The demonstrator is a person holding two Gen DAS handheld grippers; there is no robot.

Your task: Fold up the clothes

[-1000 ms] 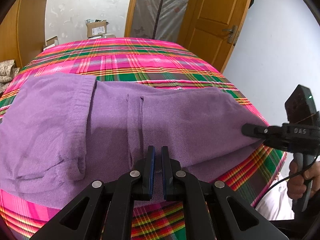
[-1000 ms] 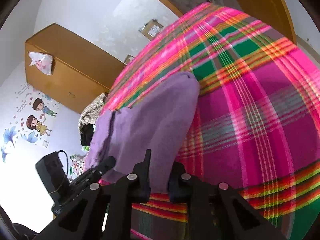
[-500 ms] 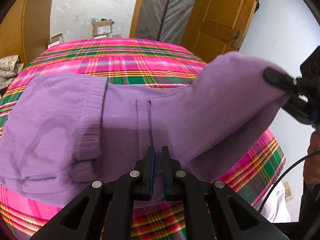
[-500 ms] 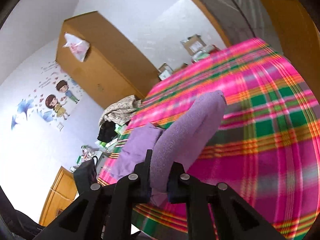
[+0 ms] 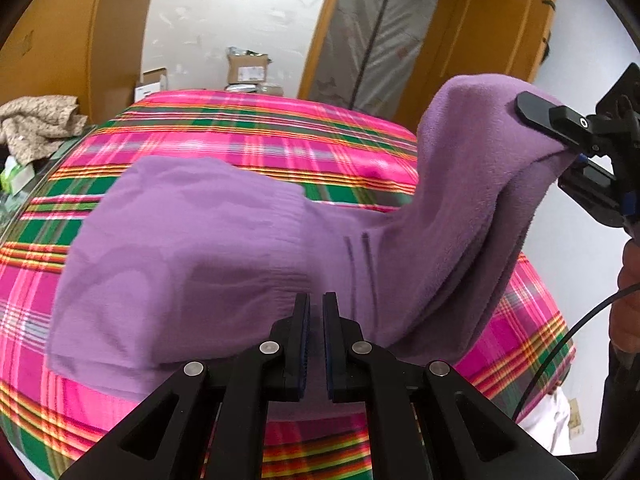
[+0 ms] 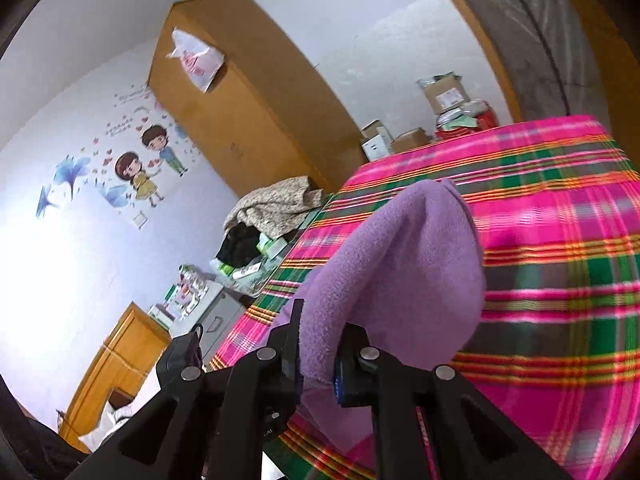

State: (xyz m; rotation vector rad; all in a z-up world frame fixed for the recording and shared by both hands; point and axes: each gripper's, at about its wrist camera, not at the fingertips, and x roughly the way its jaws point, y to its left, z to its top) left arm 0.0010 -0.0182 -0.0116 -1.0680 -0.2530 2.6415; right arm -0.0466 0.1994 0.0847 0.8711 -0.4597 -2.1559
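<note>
Left wrist view: a bed under a pink, green and orange plaid cover (image 5: 248, 128) fills the frame; a wooden door (image 5: 488, 40) stands at far right, cardboard boxes (image 5: 246, 70) against the white far wall, a beige heap of clothes (image 5: 40, 120) at far left. A purple fleece garment (image 5: 200, 248) is spread across the near half of the cover, flat on the left, its right end drawn up off the bed into a hanging fold. The left gripper (image 5: 316, 344) is seen at the near edge with its jaws nearly together, a thin layer of the garment's near hem pinched between the pads. At upper right the right gripper (image 5: 568, 148) is clamped on the raised end of the fleece; part of a hand (image 5: 630, 280) and a black cable (image 5: 560, 344) are seen beneath it. Right wrist view: the frame is tilted; a wooden wardrobe (image 6: 248, 100) with a white plastic bag (image 6: 198, 60) on its corner, cartoon wall stickers (image 6: 144, 164) on the left wall, and a cluttered side table (image 6: 256, 248) are noted beyond the bed. The right gripper (image 6: 320, 360) is closed narrowly on a thick bunch of the purple garment (image 6: 400, 272), which bulges up and forward past the fingers above the plaid cover (image 6: 560, 240). The left gripper (image 6: 180, 356) is partly seen at lower left, its jaws hidden from this side.
</note>
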